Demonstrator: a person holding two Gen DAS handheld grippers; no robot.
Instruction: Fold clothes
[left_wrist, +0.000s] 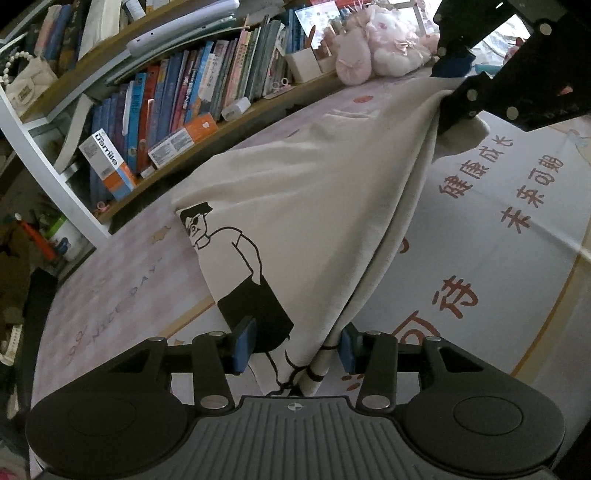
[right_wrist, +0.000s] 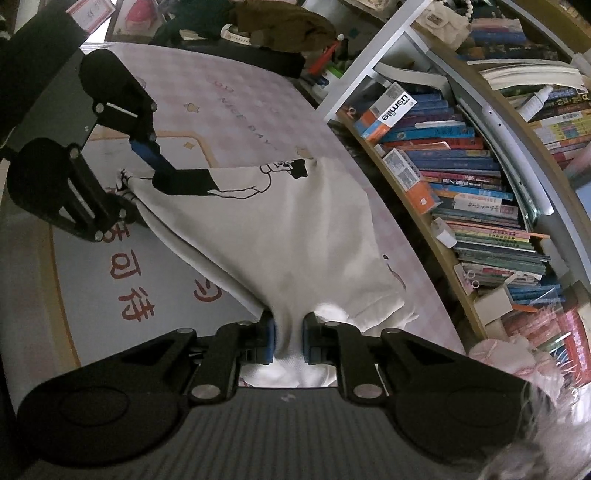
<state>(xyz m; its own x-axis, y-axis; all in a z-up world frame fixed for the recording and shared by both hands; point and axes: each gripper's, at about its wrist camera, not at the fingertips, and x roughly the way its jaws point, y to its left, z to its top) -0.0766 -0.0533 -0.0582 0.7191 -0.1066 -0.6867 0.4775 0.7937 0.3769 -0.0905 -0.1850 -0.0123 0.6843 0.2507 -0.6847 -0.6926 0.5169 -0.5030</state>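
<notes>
Stretching between two handheld grippers, a cream T-shirt (left_wrist: 314, 206) with a black line drawing of a standing figure (left_wrist: 236, 273) hangs taut above a pale mat (left_wrist: 498, 258) printed with red Chinese characters and a pink checked border. In the left wrist view, the left gripper (left_wrist: 295, 349) has its blue-padded jaws partway together around one bunched end of the shirt; the cloth passes between the pads and lies against the right-hand pad, with a gap on the other side. The right gripper (left_wrist: 448, 107) appears at the upper right of that view, gripping the far end of the shirt. In the right wrist view, the right gripper (right_wrist: 288, 341) has its jaws drawn nearly together, pinching a gathered fold of the shirt (right_wrist: 277, 240) between the blue pads. The left gripper (right_wrist: 136, 181) shows at the upper left there, at the opposite end. A crowded bookshelf (right_wrist: 461, 177) runs beside the mat, and pink plush toys (left_wrist: 376, 48) sit at the mat's far end.
</notes>
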